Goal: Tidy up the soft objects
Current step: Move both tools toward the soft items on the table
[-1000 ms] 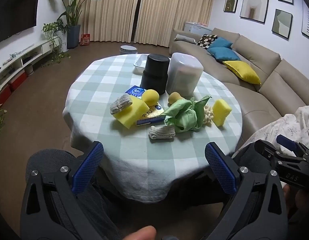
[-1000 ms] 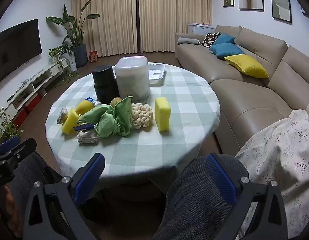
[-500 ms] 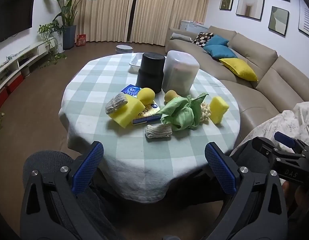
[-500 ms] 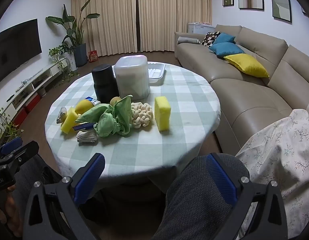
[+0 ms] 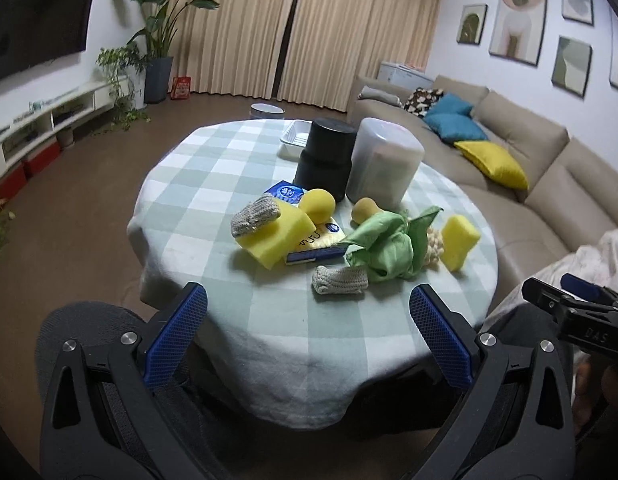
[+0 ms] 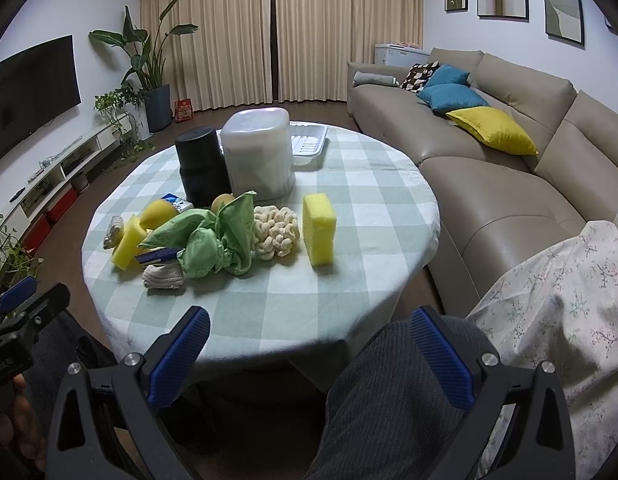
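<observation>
Soft things lie on a round checked table (image 5: pixel 229 184) (image 6: pixel 373 184): a green cloth (image 5: pixel 383 246) (image 6: pixel 213 244), a yellow sponge (image 5: pixel 459 242) (image 6: pixel 319 230) standing on edge, a larger yellow sponge (image 5: pixel 275 234) (image 6: pixel 127 242) with a grey knit roll (image 5: pixel 255 216) on it, a second knit roll (image 5: pixel 340 279) (image 6: pixel 163 277), a cream knotted piece (image 6: pixel 275 232) and a yellow ball (image 5: pixel 318 205) (image 6: pixel 159 214). My left gripper (image 5: pixel 307 326) and right gripper (image 6: pixel 309 350) are both open and empty, held before the table's near edge.
A black cylinder (image 5: pixel 327 158) (image 6: pixel 201 164), a frosted lidded container (image 5: pixel 383 166) (image 6: pixel 261 152) and a white tray (image 6: pixel 307 144) stand at the back. Blue-and-yellow packets (image 5: pixel 315 240) lie among the soft things. A beige sofa (image 6: pixel 509 152) is to the right. My knees are below the grippers.
The left gripper's view has shifted slightly, so the table sits a little further left and higher. The right gripper has barely moved. Nothing on the table has moved.
</observation>
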{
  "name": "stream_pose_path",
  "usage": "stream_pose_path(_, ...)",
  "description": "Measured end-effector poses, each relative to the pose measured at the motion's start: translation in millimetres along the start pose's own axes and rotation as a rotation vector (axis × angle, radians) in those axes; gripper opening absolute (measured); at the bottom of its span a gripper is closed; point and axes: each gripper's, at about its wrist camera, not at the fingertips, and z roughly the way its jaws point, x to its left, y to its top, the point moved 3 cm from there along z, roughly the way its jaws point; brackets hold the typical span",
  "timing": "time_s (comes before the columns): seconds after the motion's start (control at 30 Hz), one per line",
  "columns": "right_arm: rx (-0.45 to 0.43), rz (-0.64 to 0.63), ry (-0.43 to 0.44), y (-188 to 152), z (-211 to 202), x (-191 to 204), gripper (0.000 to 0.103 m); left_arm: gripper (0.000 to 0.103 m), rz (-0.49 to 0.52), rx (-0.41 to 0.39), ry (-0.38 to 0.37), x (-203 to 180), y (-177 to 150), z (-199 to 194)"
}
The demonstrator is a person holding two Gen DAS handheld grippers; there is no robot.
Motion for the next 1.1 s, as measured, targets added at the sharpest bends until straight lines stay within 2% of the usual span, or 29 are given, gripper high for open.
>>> stream_pose_path(0.17,-0.002,-0.021,-0.024,22.2,20.3,-8.7,0.103,0.103,-0.028,0.059,-0.027,11.2,0.9,20.8)
stream_pose_path(0.23,0.007,-0.016,-0.024,32.8,31.7,-14.4,0.103,0.103,-0.018,0.091,-0.013,15.5,1.4,30.4)
stream_pose_path(0.37,0.045,-0.003,-0.010,44.8,55.4,-19.9,0.103,0.103,0.051,0.211,0.039,20.8,2.2,55.4)
stream_pose_path(0.53,0.095,-0.027,-0.001,47.9,84.5,-17.4,0.103,0.103,0.070,0.235,0.061,27.2,4.2,72.8)
stream_pose_path(0.7,0.137,-0.034,0.003,50.6,106.8,-15.6,0.099,0.103,0.054,0.242,0.073,34.9,8.2,85.8)
stream_pose_path(0.83,0.145,-0.039,-0.007,55.3,118.5,-18.8,0.099,0.102,0.034,0.210,0.136,45.2,16.3,90.7)
stream_pose_path(1.1,0.141,-0.031,-0.010,63.6,129.5,-23.0,0.098,0.102,-0.011,0.126,0.114,53.6,27.3,90.4)
